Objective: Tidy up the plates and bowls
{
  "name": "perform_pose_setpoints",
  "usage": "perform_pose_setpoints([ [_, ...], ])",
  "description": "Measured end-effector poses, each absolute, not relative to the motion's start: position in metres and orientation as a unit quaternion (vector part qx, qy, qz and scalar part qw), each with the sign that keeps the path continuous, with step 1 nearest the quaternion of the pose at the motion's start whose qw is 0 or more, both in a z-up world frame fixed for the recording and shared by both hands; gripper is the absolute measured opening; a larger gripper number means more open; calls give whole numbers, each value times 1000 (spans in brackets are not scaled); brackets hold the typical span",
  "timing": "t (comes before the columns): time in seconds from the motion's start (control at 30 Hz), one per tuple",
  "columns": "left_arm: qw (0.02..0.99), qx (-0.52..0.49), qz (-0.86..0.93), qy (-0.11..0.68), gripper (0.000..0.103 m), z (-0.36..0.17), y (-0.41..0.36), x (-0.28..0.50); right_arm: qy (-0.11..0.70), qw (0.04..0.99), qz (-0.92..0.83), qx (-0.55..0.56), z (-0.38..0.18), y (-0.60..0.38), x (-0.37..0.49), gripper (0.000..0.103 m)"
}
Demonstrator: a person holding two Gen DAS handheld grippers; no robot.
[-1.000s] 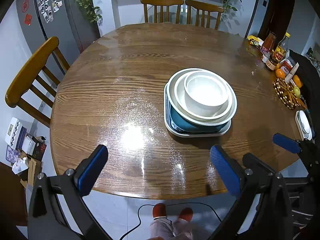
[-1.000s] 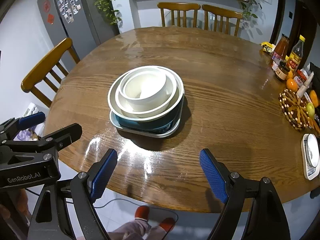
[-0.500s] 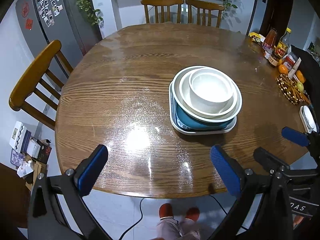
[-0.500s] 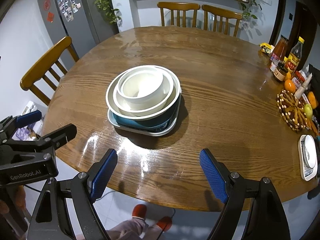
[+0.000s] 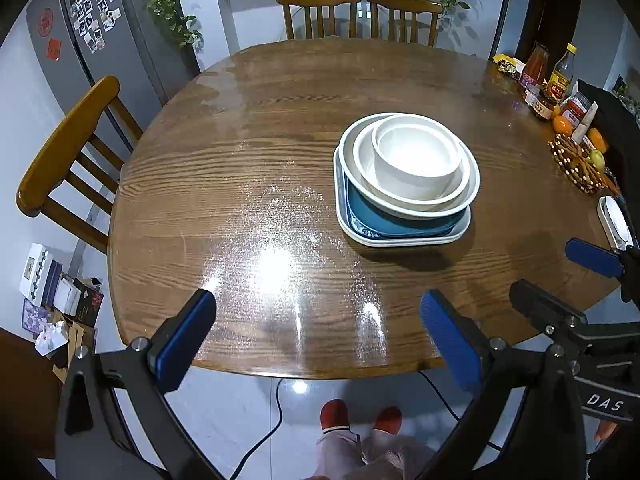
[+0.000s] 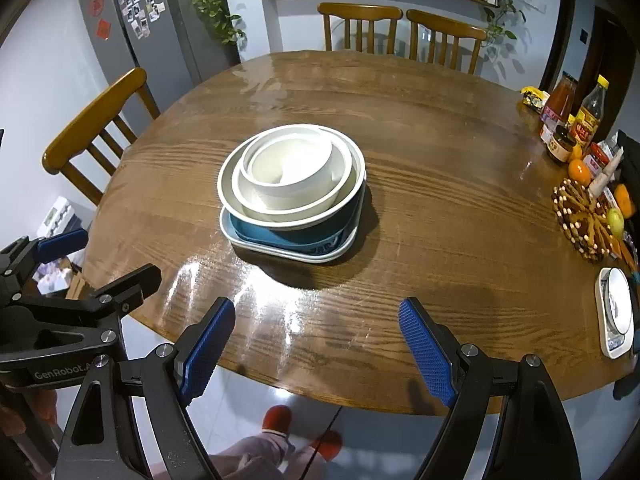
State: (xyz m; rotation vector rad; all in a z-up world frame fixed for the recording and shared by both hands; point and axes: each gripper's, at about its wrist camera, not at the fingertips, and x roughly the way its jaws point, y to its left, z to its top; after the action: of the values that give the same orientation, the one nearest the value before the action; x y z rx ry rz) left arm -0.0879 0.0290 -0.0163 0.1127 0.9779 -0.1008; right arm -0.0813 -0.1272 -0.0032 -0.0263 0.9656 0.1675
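Note:
One stack of dishes stands on the round wooden table (image 5: pixel 240 184). A white squarish plate (image 5: pixel 400 240) is at the bottom, a blue dish (image 5: pixel 376 216) on it, then a wide white bowl (image 5: pixel 404 204), then smaller white bowls with the smallest (image 5: pixel 416 156) on top. The stack also shows in the right wrist view (image 6: pixel 292 196). My left gripper (image 5: pixel 318 336) is open and empty, over the table's near edge, well short of the stack. My right gripper (image 6: pixel 316 344) is open and empty, also at the near edge, to the right of the left one.
Bottles and jars (image 6: pixel 572 120), oranges (image 6: pixel 580 172), a woven trivet (image 6: pixel 584 216) and a white kitchen scale (image 6: pixel 616 308) line the table's right edge. Wooden chairs stand at the left (image 5: pixel 64 148) and far side (image 5: pixel 320 12). A cable (image 5: pixel 256 448) lies on the floor.
Both grippers have drawn back from the table towards its near edge, so the stack looks smaller and farther. Both stay open and the dishes have not moved.

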Motion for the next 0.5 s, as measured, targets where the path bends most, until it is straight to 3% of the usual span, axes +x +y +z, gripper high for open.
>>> perform_pose_setpoints([
  [0.5, 887, 61, -47, 456, 102, -13, 23, -94, 460, 884, 77, -15, -3, -128, -92, 85],
])
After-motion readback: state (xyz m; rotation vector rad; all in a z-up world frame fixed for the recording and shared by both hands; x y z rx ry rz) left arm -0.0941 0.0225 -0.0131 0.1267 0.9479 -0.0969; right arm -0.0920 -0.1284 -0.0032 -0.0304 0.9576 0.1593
